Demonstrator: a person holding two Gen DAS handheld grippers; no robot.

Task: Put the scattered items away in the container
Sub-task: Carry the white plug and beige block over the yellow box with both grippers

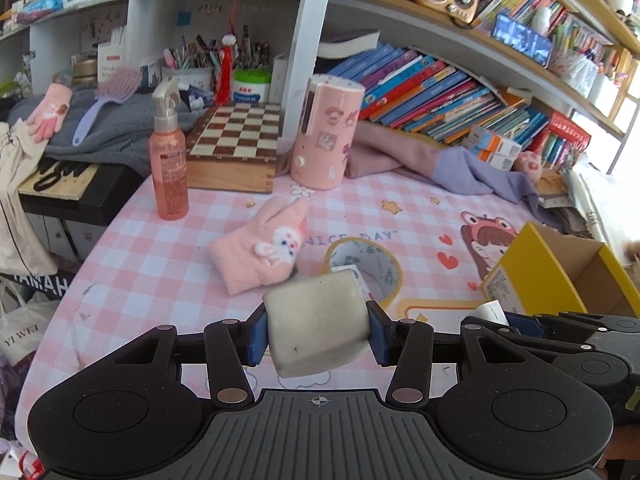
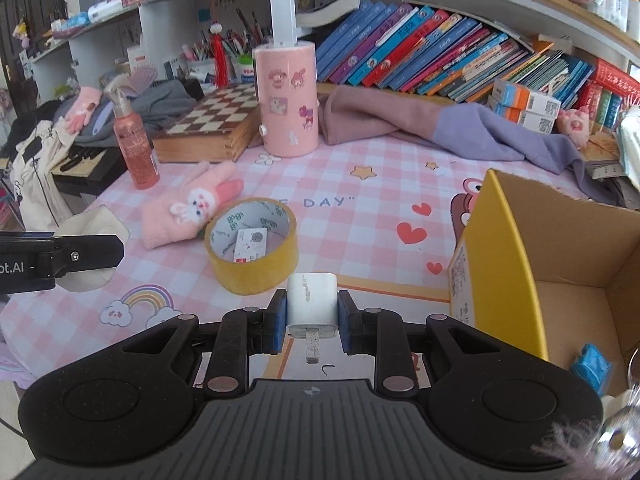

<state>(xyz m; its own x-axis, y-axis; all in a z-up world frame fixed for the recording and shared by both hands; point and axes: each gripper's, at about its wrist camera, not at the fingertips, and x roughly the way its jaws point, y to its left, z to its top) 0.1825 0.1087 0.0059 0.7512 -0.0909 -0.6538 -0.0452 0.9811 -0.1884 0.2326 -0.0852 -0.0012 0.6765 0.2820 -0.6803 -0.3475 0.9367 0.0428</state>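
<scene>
My left gripper [image 1: 318,332] is shut on a pale grey rounded block [image 1: 316,316], held above the pink checked mat. A white charger plug [image 2: 312,300] sits between the pads of my right gripper [image 2: 313,316], prongs toward the camera. The open yellow cardboard box [image 2: 504,248] stands just right of that gripper, with a blue item [image 2: 592,366] inside. A yellow tape roll [image 2: 252,248] with a small card in it and a pink bunny glove [image 2: 188,208] lie on the mat ahead. The left wrist view also shows the box [image 1: 536,276], tape roll [image 1: 380,276] and glove [image 1: 256,252].
A pink spray bottle [image 1: 168,160], a wooden chessboard box [image 1: 236,148] and a pink cylinder canister [image 1: 324,136] stand at the back of the mat. Purple and pink cloth [image 2: 460,124] lies before slanted books [image 2: 440,52]. The mat's left edge drops to clutter.
</scene>
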